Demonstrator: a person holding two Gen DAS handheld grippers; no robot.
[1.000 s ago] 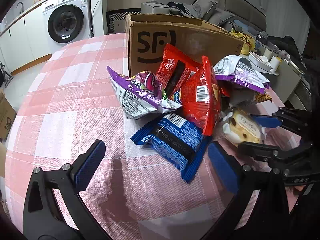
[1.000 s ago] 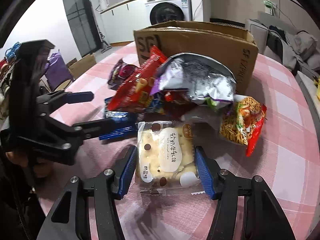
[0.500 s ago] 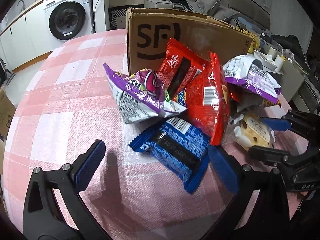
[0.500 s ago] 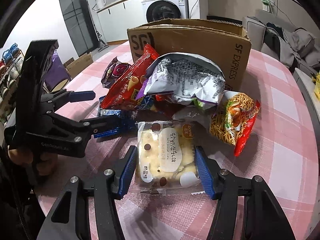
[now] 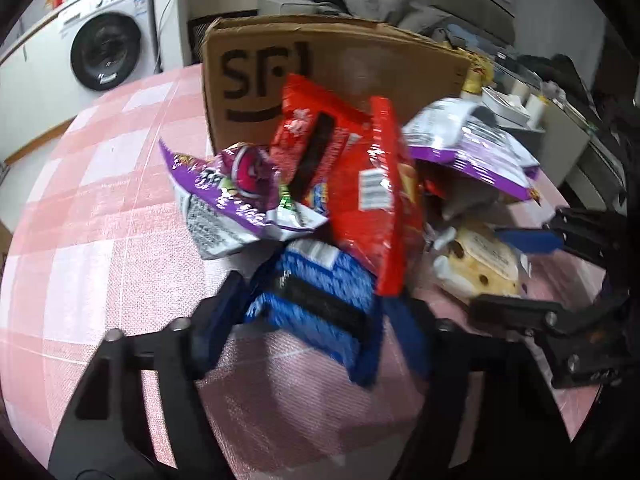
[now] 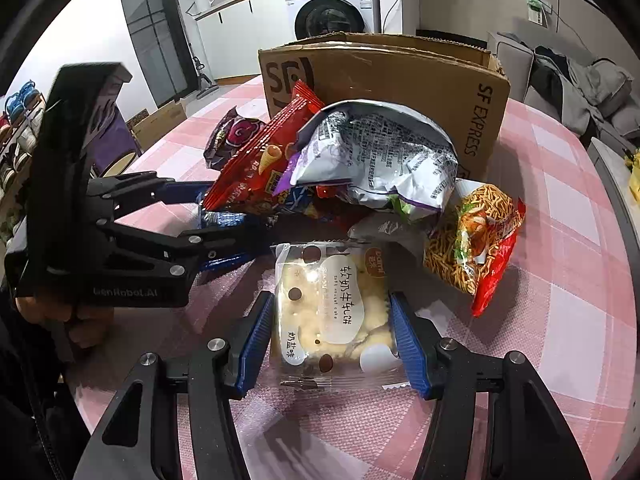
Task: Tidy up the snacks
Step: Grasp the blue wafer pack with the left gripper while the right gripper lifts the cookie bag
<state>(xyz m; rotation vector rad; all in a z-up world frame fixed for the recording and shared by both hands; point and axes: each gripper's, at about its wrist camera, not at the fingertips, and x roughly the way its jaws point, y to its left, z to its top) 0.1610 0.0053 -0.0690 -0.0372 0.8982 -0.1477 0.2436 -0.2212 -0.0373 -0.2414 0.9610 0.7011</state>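
Note:
A heap of snack bags lies in front of a brown cardboard box point(image 5: 360, 68) on the pink checked table point(image 5: 100, 220). At the heap's near edge is a blue packet point(image 5: 320, 292). My left gripper point(image 5: 316, 320) is closing on it, and both pads touch its sides. In the right wrist view the left gripper point(image 6: 228, 218) reaches in from the left, held by a hand. My right gripper point(image 6: 332, 336) is shut on a pale cake packet point(image 6: 336, 300) that rests on the table. A red bag point(image 5: 368, 200) leans over the blue packet.
A purple bag point(image 5: 224, 192), a silver-and-purple bag point(image 6: 380, 152) and a noodle bag point(image 6: 472, 236) sit in the heap against the box point(image 6: 400, 76). A washing machine point(image 5: 108, 52) stands beyond the table. Bare cloth lies to the left and near the front edge.
My left gripper has slid forward to the blue packet and its wide jaws have come together around it. The right gripper and the cake packet have not moved.

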